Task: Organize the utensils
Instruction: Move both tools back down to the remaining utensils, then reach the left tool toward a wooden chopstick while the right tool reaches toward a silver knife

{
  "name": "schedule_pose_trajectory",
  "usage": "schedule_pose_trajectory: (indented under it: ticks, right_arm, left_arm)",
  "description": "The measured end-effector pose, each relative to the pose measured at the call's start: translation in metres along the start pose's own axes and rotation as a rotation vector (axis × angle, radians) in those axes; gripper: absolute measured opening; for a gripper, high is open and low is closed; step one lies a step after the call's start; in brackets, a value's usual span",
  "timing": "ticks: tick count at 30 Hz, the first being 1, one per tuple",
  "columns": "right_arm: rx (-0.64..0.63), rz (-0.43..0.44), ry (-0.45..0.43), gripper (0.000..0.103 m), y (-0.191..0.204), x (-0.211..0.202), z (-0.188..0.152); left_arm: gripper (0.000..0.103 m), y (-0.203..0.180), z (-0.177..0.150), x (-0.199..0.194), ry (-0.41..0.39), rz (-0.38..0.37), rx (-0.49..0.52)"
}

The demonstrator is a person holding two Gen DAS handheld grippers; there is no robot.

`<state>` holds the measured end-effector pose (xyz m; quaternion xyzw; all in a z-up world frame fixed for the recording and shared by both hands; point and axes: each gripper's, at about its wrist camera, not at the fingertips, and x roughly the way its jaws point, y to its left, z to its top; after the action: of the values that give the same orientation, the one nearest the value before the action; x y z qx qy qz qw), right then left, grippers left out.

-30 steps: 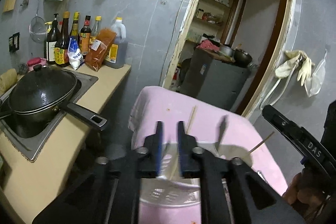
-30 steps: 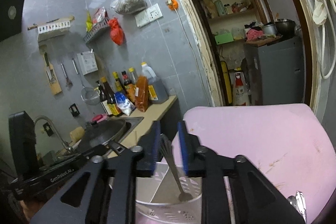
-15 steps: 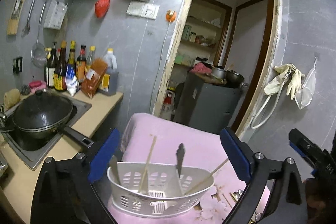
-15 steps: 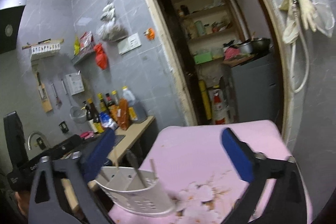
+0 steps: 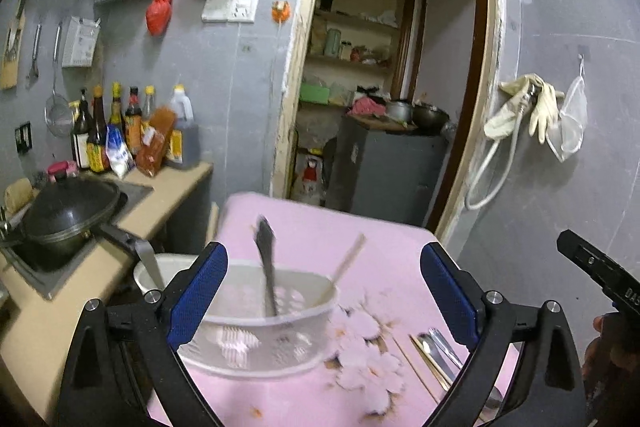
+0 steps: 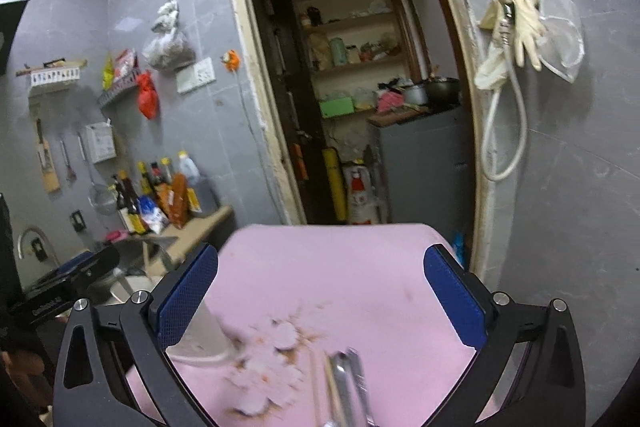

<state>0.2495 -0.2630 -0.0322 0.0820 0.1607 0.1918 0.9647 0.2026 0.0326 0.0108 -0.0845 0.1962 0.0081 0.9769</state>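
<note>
A white slotted utensil basket (image 5: 256, 327) stands on the pink flowered table (image 5: 360, 239). A metal utensil (image 5: 267, 267) and a wooden chopstick (image 5: 347, 261) stand in it. My left gripper (image 5: 322, 291) is open and empty just in front of the basket. Loose metal utensils and chopsticks (image 5: 434, 351) lie on the cloth at the right. In the right wrist view my right gripper (image 6: 320, 299) is open and empty above the table, with the loose utensils (image 6: 346, 383) blurred below it and the basket (image 6: 202, 335) at its left finger.
A counter at the left holds a black lidded pan (image 5: 68, 219) and sauce bottles (image 5: 120, 131). An open doorway (image 5: 384, 87) with a grey cabinet is behind the table. Gloves and a hose (image 5: 520, 107) hang on the right wall.
Both grippers have opened wide and let go of the utensils, which now stand in the basket. Both have pulled back, the right one swinging toward the loose utensils.
</note>
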Motion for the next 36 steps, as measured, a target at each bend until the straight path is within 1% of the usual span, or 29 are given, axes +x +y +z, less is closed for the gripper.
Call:
schedule_pose_trajectory:
  ticks: [3, 7, 10, 13, 15, 20, 23, 24, 26, 27, 28, 29, 30, 31, 32, 36]
  right_arm:
    - [0.012, -0.022, 0.033, 0.103, -0.015, 0.0, -0.009]
    - [0.017, -0.03, 0.085, 0.103, -0.031, 0.003, -0.022]
    - [0.01, -0.032, 0.141, 0.103, -0.041, 0.009, -0.033]
    - [-0.001, -0.028, 0.199, 0.103, -0.048, 0.016, -0.044]
    - [-0.007, -0.028, 0.234, 0.103, -0.052, 0.021, -0.05]
    - [-0.021, -0.023, 0.296, 0.103, -0.062, 0.036, -0.067]
    - [-0.028, -0.013, 0.339, 0.092, -0.066, 0.047, -0.077]
    - [-0.03, -0.005, 0.355, 0.086, -0.067, 0.051, -0.08]
    - [-0.04, 0.016, 0.381, 0.081, -0.067, 0.058, -0.085]
    - [-0.047, 0.03, 0.394, 0.076, -0.067, 0.061, -0.087]
    - [-0.055, 0.041, 0.408, 0.07, -0.066, 0.065, -0.09]
    - [-0.063, 0.052, 0.419, 0.068, -0.065, 0.068, -0.092]
    - [-0.074, 0.063, 0.43, 0.065, -0.064, 0.071, -0.094]
    - [-0.085, 0.073, 0.441, 0.064, -0.063, 0.075, -0.096]
    - [-0.094, 0.083, 0.451, 0.063, -0.062, 0.077, -0.099]
    - [-0.132, 0.111, 0.498, 0.054, -0.056, 0.089, -0.106]
  left_arm:
    - [0.094, -0.011, -0.014, 0.004, 0.042, -0.012, 0.0]
    - [0.094, -0.025, -0.036, 0.011, 0.104, -0.022, 0.024]
    - [0.094, -0.036, -0.053, 0.02, 0.158, -0.027, 0.048]
    - [0.094, -0.044, -0.067, 0.03, 0.21, -0.031, 0.048]
    - [0.094, -0.048, -0.075, 0.035, 0.233, -0.033, 0.035]
    - [0.094, -0.057, -0.089, 0.05, 0.259, -0.015, 0.035]
    - [0.094, -0.062, -0.098, 0.061, 0.286, -0.017, 0.05]
    - [0.094, -0.063, -0.1, 0.066, 0.298, -0.023, 0.057]
    - [0.093, -0.068, -0.105, 0.075, 0.319, -0.039, 0.074]
    - [0.092, -0.068, -0.106, 0.078, 0.324, -0.048, 0.08]
    - [0.086, -0.07, -0.108, 0.082, 0.334, -0.062, 0.086]
    - [0.077, -0.073, -0.11, 0.088, 0.353, -0.077, 0.093]
    - [0.071, -0.075, -0.112, 0.093, 0.374, -0.088, 0.099]
    - [0.059, -0.076, -0.115, 0.099, 0.397, -0.099, 0.102]
    - [0.051, -0.078, -0.118, 0.107, 0.43, -0.112, 0.102]
    - [0.043, -0.078, -0.129, 0.128, 0.513, -0.129, 0.093]
